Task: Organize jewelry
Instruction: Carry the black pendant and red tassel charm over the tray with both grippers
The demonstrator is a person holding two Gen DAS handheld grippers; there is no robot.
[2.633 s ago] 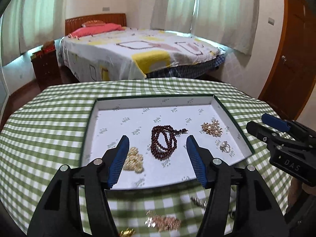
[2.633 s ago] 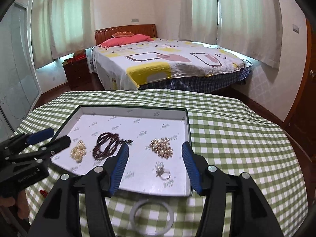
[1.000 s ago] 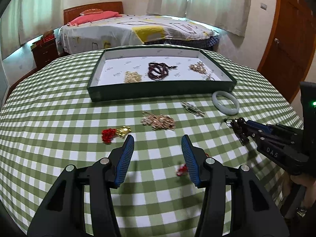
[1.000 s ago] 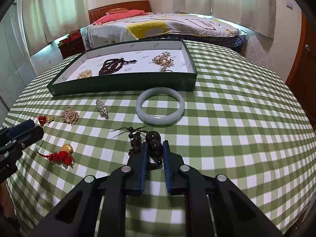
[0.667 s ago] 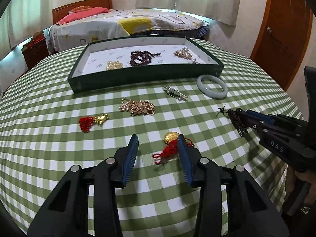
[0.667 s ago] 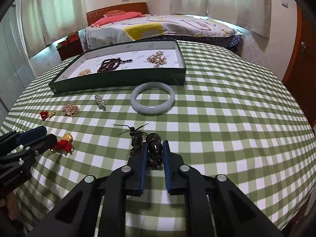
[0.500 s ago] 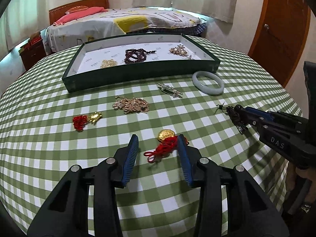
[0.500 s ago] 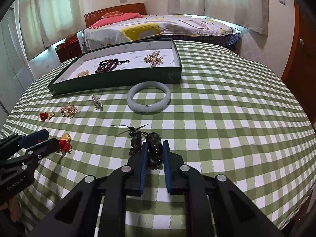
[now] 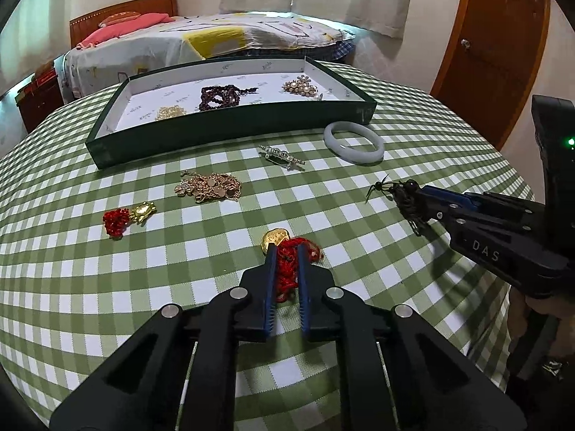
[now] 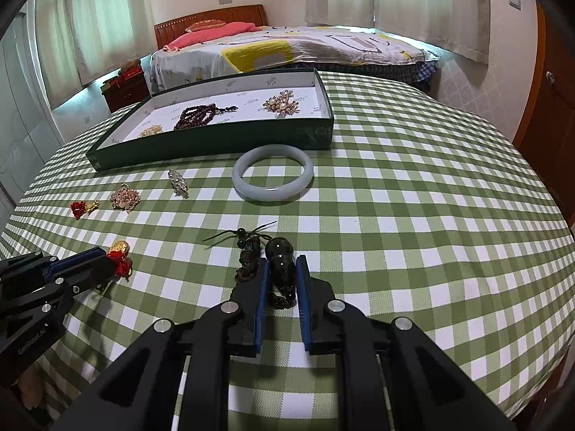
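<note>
Closing since half a second ago, the left gripper [image 9: 286,251] now pinches the red tassel charm [image 9: 289,269] between its blue fingers, its gold coin [image 9: 275,239] poking out ahead on the green checked tablecloth [image 9: 359,244]. Alongside, the right gripper [image 10: 281,264] stays narrowly clamped on the dark bead pendant [image 10: 279,256], low over the cloth. Farther off lie a second red-and-gold charm [image 9: 125,215], a gold chain heap [image 9: 210,186], a silver brooch [image 9: 282,156] and a jade bangle [image 9: 354,138], all in front of the green tray [image 9: 230,129] holding a dark bead bracelet [image 9: 221,95].
</note>
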